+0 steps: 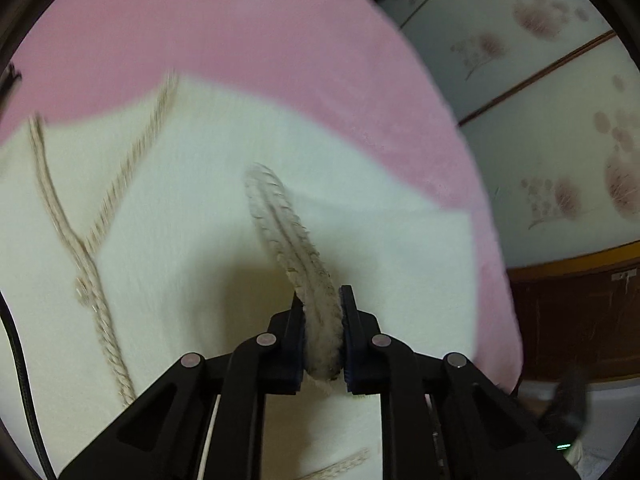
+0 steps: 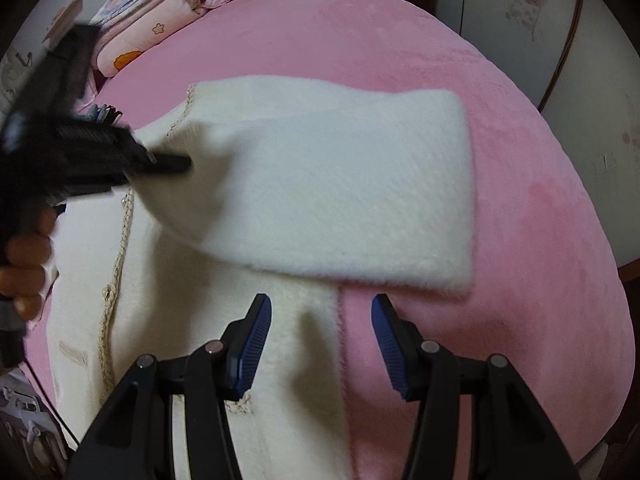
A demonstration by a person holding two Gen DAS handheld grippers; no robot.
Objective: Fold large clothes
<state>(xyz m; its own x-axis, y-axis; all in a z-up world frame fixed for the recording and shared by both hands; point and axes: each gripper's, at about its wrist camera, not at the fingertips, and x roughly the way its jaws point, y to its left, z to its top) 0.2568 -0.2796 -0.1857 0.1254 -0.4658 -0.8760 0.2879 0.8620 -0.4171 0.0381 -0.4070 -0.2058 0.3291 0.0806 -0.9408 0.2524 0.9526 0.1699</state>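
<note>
Cream cardigan (image 2: 320, 200), braided cuff (image 1: 296, 256) in left claw (image 1: 322, 340)

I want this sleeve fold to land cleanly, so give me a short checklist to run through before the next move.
1. Left gripper clamped on the braided sleeve cuff: ok, pads press on it.
2. Sleeve lifted clear across the cream jacket: ok, it hangs from the left gripper.
3. Right gripper free: ok, open and empty over the jacket's side edge.
4. Jacket body lying flat on the pink blanket: ok where visible; the far side is hidden.
5. Landing area by the braided front trim clear: cannot tell, the sleeve covers part of it.
</note>
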